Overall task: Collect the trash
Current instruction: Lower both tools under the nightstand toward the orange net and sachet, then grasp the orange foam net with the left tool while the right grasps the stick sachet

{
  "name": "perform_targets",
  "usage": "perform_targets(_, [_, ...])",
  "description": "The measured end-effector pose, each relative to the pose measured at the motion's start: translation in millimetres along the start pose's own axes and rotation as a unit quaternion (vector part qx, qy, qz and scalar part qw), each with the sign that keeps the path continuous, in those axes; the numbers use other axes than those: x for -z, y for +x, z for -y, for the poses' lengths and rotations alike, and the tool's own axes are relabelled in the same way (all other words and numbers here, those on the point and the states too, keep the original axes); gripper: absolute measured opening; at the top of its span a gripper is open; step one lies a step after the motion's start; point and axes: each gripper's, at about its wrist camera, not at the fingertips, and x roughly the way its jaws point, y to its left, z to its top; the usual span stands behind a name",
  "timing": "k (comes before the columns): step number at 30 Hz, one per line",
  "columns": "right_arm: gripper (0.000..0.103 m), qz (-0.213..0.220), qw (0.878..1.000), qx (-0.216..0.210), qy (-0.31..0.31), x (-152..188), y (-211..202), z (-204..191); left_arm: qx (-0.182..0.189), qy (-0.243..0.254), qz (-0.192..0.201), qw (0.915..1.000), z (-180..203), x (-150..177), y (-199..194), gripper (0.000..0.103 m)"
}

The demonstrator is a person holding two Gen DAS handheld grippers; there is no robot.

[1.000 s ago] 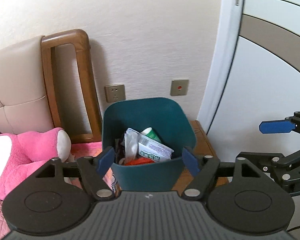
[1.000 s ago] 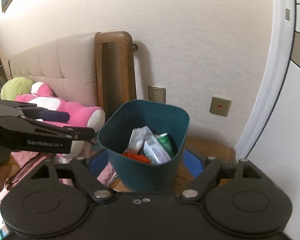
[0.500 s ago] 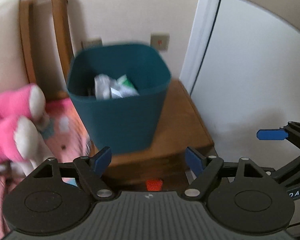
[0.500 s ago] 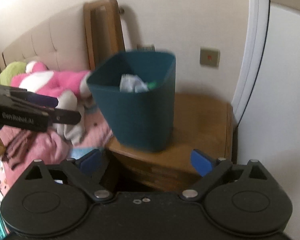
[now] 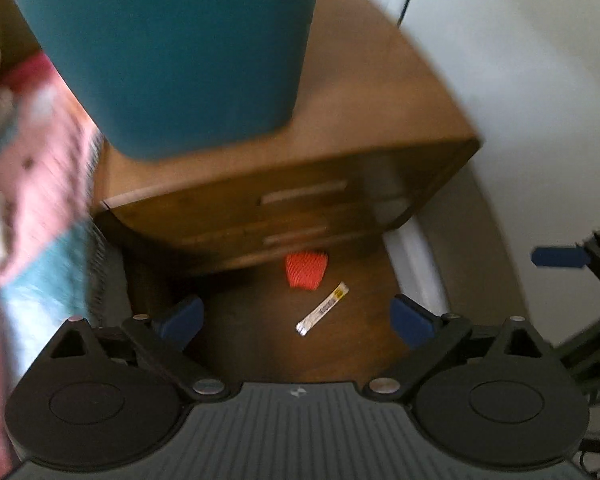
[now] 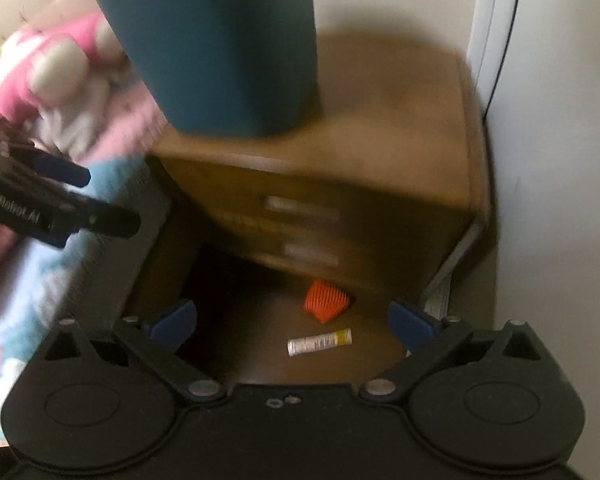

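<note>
Trash, an orange ribbed foam net (image 5: 306,270) and a slim white sachet (image 5: 322,314), lies below the wooden table (image 5: 364,96); our left claw (image 5: 296,320) and right claw (image 6: 292,322) are opening, empty.

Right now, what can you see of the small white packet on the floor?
The small white packet is a slim, flat stick sachet, white with dark print and a yellow band at one end. It looks like sealed foil or plastic. It lies flat on the dark wooden floor before the nightstand, just short of the orange ribbed piece, apart from it. Nothing touches it.
</note>
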Motion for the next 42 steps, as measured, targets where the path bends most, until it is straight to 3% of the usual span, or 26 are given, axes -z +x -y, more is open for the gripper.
perform_targets(9, [0.103,-0.048,0.993,0.049,0.092,68.7,157.1,33.9,-0.025,-0.044,-0.041,0.9979,-0.7,8.9,183.8,0.1])
perform_targets(17, [0.1,-0.078,0.984,0.049,0.155,129.7,301.2,61.8,-0.019,0.012,-0.06,0.9979,22.1,21.3,333.7,0.1])
perform_targets(24, [0.098,-0.074,0.981,0.057,0.171,152.3,402.6,69.4,-0.033,0.045,-0.057,0.9968,38.9,25.5,436.4,0.1])
perform_targets(28, [0.091,-0.075,0.976,0.066,0.191,158.8,447.0,73.6,-0.041,0.055,-0.066,0.9955,43.8,27.1,478.8,0.1])
perform_targets(32, [0.09,-0.074,0.973,0.072,0.206,160.1,478.4,79.9,-0.05,0.053,-0.073,0.9947,45.5,28.4,504.5,0.1])
perform_targets(42, [0.083,-0.073,0.962,0.092,0.248,153.0,506.2,87.4,-0.063,0.031,-0.095,0.993,38.3,28.7,539.2,0.1])
